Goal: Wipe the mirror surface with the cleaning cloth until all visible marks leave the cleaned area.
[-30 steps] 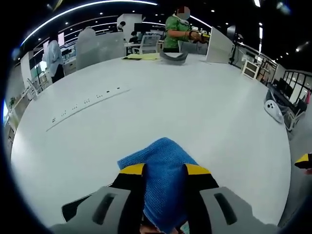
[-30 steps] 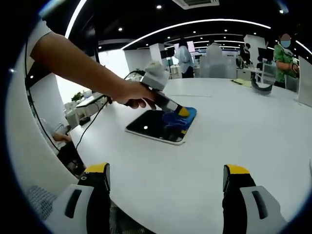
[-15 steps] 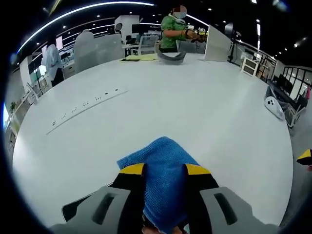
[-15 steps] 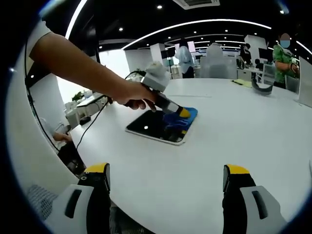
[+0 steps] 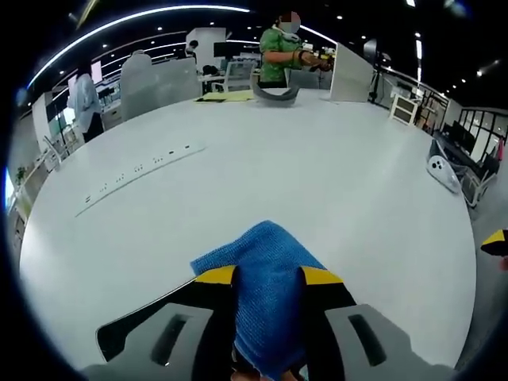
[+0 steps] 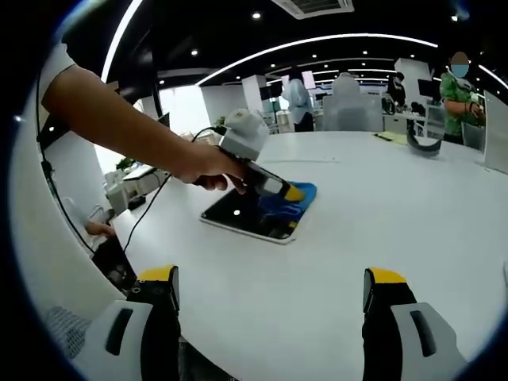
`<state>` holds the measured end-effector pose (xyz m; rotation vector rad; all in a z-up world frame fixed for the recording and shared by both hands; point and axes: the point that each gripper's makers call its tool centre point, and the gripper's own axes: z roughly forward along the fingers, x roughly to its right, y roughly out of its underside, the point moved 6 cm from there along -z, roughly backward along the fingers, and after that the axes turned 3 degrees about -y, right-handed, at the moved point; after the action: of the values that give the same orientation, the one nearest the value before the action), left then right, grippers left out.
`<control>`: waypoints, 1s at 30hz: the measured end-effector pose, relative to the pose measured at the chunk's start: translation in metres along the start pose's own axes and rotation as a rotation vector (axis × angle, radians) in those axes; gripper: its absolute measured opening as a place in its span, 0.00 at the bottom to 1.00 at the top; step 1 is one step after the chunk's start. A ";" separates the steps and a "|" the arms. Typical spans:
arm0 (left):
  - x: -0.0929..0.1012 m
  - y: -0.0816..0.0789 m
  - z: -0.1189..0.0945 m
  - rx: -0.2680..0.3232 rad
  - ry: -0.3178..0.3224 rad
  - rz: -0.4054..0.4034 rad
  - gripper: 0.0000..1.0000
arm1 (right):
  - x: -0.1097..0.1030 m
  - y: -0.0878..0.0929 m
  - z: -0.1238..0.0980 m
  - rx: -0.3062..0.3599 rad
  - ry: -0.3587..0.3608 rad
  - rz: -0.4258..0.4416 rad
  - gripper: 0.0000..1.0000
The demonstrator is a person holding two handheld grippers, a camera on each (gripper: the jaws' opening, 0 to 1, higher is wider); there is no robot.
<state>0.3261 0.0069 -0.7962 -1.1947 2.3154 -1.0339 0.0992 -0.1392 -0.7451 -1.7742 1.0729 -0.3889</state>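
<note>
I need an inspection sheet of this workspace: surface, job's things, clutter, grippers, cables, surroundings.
Surface: large white round table.
Job's things: dark rectangular mirror lying flat; blue woven cleaning cloth at its far end.
Clutter: grey curved object and yellow sheets at the far edge.
Grippers: left gripper shut on the cloth; right gripper open, holding nothing.
Cables: black cable trailing from the left gripper.
Surroundings: open office, people standing beyond.

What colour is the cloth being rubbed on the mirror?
The cloth is blue, clearest in the left gripper view.
</note>
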 end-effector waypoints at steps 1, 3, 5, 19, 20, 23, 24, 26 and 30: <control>0.000 0.000 0.000 0.000 0.001 0.001 0.28 | 0.000 0.000 0.000 0.000 -0.002 0.000 0.97; 0.001 0.000 -0.001 0.001 0.003 -0.002 0.28 | 0.000 0.000 0.001 -0.001 -0.004 -0.002 0.97; 0.001 0.001 -0.002 -0.001 0.005 -0.004 0.28 | 0.000 0.000 0.001 -0.003 -0.003 -0.003 0.97; 0.004 0.006 -0.004 -0.009 0.021 0.035 0.28 | 0.001 0.000 0.002 -0.002 -0.005 -0.005 0.97; 0.003 0.006 -0.004 -0.010 0.021 0.043 0.28 | 0.001 0.000 0.002 -0.002 -0.005 -0.005 0.97; 0.002 0.006 -0.004 -0.011 0.022 0.052 0.28 | 0.001 -0.001 0.002 0.000 -0.005 -0.006 0.97; 0.002 0.005 -0.003 -0.012 0.023 0.045 0.28 | 0.001 -0.001 0.002 0.000 -0.004 -0.005 0.97; 0.003 0.006 -0.004 -0.014 0.028 0.047 0.28 | 0.001 -0.001 0.002 0.002 -0.006 -0.004 0.97; 0.002 0.007 -0.006 -0.020 0.035 0.068 0.28 | 0.001 -0.002 0.002 0.002 -0.007 -0.007 0.97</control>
<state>0.3176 0.0106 -0.7973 -1.1051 2.3812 -1.0187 0.1023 -0.1388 -0.7446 -1.7772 1.0615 -0.3875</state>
